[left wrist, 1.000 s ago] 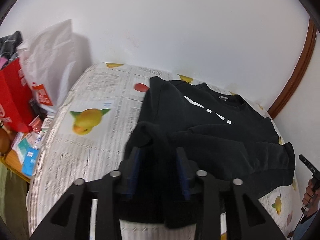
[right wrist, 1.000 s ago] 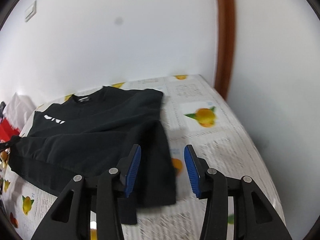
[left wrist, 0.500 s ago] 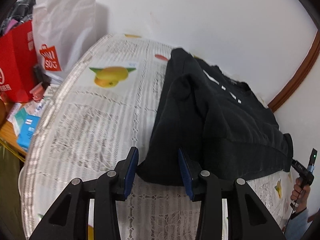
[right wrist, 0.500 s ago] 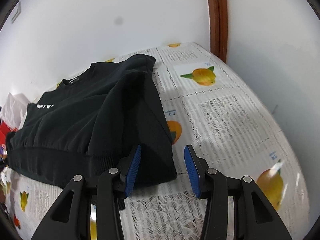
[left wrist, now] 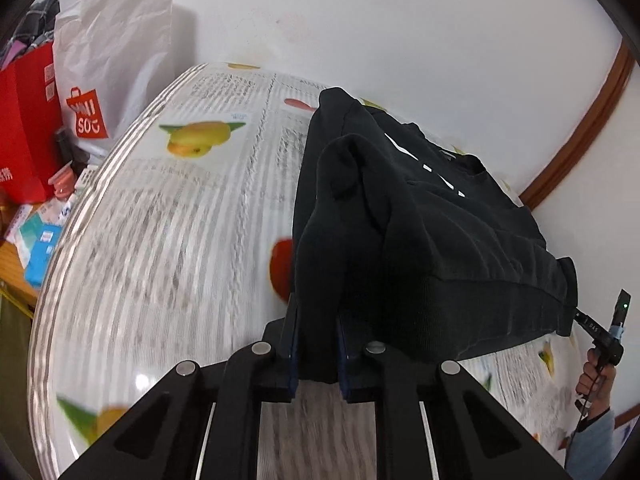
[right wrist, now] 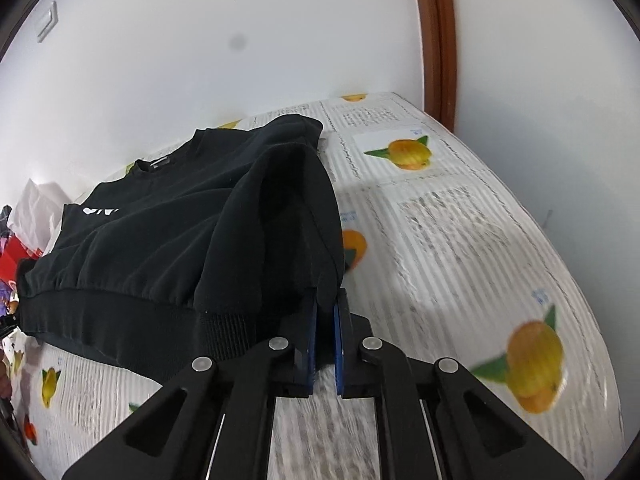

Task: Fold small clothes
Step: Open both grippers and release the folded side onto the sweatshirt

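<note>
A black sweatshirt (left wrist: 432, 216) with white lettering lies on a table covered with a fruit-print cloth (left wrist: 168, 240); it also shows in the right wrist view (right wrist: 192, 224). Its sleeves are folded in over the body. My left gripper (left wrist: 317, 320) is shut on the sweatshirt's near left hem corner. My right gripper (right wrist: 325, 320) is shut on the near right hem corner. Both corners are raised a little off the cloth. The right gripper's tip and the holding hand (left wrist: 596, 364) show at the right edge of the left wrist view.
A white shopping bag (left wrist: 116, 56) and a red bag (left wrist: 24, 128) stand left of the table, with small boxes (left wrist: 40, 240) below them. A white wall runs behind the table, with a brown wooden frame (right wrist: 436, 36) at the right. Bare cloth (right wrist: 460, 232) lies right of the sweatshirt.
Both grippers moved down to the sweatshirt's near hem and closed on its two corners, which were lying free half a second ago. The hem now lifts slightly.
</note>
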The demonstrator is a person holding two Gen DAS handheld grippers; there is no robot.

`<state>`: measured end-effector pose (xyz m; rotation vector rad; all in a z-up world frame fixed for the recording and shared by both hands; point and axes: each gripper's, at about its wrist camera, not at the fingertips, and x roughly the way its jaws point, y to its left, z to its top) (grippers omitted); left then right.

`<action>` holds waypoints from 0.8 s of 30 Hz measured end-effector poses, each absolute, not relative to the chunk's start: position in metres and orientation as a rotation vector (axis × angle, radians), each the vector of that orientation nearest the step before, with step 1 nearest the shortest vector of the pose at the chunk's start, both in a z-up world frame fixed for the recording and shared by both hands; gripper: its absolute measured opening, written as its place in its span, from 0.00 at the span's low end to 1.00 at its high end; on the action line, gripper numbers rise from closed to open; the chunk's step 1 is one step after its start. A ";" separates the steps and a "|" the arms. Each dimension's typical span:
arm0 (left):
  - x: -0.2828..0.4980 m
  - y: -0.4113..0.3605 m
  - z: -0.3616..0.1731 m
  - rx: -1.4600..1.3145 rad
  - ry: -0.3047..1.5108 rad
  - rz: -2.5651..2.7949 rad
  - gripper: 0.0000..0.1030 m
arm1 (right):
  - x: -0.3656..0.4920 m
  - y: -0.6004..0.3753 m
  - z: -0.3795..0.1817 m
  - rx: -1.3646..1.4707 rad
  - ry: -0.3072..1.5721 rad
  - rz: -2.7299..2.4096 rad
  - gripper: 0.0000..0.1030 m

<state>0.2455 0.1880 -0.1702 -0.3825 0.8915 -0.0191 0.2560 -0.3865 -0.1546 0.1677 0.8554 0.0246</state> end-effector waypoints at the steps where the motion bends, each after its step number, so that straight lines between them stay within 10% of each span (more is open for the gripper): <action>1: 0.239 0.186 -0.170 -0.378 0.894 -0.024 0.13 | 0.251 -0.387 -0.154 0.163 0.856 0.023 0.06; 17: 0.153 0.147 -0.164 -0.277 0.912 0.010 0.21 | 0.162 -0.401 -0.134 0.065 0.852 -0.047 0.08; 24: 0.137 0.154 -0.142 -0.319 0.835 -0.018 0.37 | 0.137 -0.398 -0.108 0.141 0.787 0.014 0.33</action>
